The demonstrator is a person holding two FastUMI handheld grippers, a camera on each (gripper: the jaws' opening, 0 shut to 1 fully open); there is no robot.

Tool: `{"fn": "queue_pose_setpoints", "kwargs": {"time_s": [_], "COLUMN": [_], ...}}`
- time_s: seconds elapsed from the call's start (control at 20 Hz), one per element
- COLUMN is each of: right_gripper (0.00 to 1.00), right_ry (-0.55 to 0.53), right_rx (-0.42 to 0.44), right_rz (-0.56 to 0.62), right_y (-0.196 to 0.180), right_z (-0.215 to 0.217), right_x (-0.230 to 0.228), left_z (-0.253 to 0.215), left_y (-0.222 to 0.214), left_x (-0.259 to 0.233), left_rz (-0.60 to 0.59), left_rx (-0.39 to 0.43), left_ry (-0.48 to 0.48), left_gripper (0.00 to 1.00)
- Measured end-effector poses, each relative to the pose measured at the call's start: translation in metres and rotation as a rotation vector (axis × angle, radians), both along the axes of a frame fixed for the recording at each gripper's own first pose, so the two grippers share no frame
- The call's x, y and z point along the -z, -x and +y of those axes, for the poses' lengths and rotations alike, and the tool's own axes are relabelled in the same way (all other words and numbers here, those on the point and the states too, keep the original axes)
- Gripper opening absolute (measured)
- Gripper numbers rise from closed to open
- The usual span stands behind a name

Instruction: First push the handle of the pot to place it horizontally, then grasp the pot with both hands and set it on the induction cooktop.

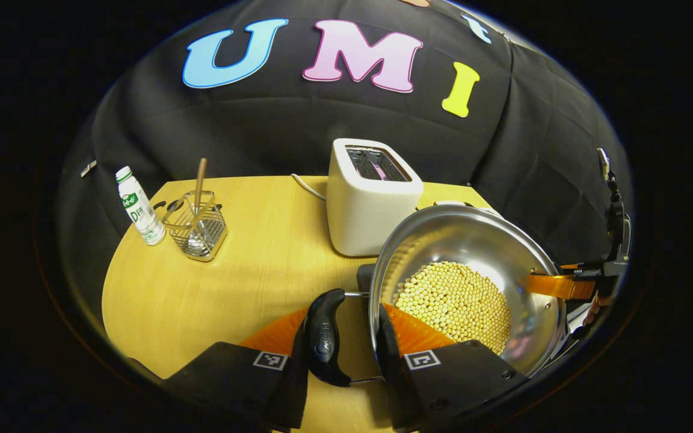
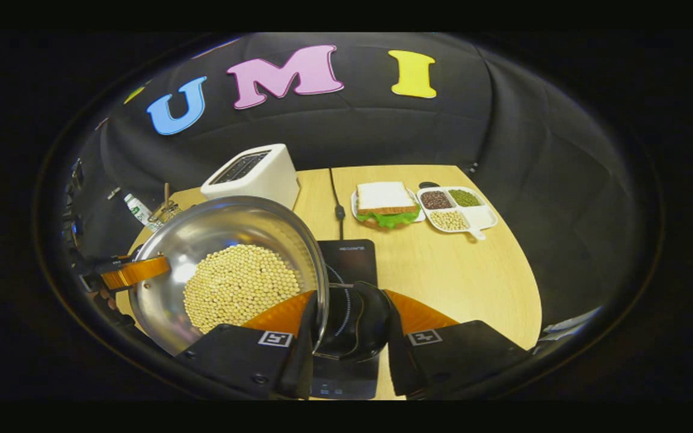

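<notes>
From my left gripper [image 1: 341,355], low in the left gripper view, the fingers are clamped on the pot's black handle [image 1: 325,337], which stands between them at bottom centre. The pot [image 1: 473,240], a shiny steel pan holding a heap of pale beans [image 1: 455,304], fills the lower right of that view, tilted toward my camera, its rim just in front of a white toaster [image 1: 370,198] at centre. On the pot's far edge, at the right of the frame, I see my right gripper [image 1: 563,284] gripping the opposite side, with part of a hand behind it. Upper left on the yellow bench [image 1: 202,288] stand a small white bottle [image 1: 139,207] and, just beside it, a wire basket [image 1: 197,225] with a wooden stick upright in it. The right gripper view turns the scene around: my right gripper [image 2: 349,346] at bottom centre grasps the pot's other black handle [image 2: 361,325], fingers pressed on either side, and the pot [image 2: 226,240] with its beans [image 2: 238,285] sits in the lower left of the frame. Directly beneath and beside that handle lies the black induction cooktop [image 2: 355,258], the pot's rim overlapping its left edge; I cannot tell whether the pot rests on it or hangs above it. Farther back, at upper centre-right, this view gives me a sandwich on a plate [image 2: 385,204] and a white divided dish [image 2: 458,207] with dark, green and pale grains in its compartments.
</notes>
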State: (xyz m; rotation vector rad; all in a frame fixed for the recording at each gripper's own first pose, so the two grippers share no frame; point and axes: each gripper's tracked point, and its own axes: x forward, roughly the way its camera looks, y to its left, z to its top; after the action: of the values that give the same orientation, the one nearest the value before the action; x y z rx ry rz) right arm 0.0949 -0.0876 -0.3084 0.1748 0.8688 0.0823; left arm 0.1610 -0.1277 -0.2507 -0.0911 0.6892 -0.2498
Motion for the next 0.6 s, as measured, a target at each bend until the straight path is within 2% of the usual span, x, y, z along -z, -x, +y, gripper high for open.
{"fn": "queue_pose_setpoints", "kwargs": {"time_s": [0.25,0.6], "right_gripper": [0.54,0.54], "right_ry": [-0.004,-0.002], "right_rx": [0.005,-0.011], "right_rz": [0.011,0.027], "right_y": [-0.005,-0.011], "right_z": [-0.017,-0.013], "right_x": [0.014,0.028], "left_z": [-0.021,-0.019], "left_y": [-0.005,-0.013], "left_x": [0.010,0.027], "left_rz": [0.005,0.020], "left_rx": [0.000,-0.018], "left_ry": [-0.002,-0.001], "left_gripper": [0.56,0.55]}}
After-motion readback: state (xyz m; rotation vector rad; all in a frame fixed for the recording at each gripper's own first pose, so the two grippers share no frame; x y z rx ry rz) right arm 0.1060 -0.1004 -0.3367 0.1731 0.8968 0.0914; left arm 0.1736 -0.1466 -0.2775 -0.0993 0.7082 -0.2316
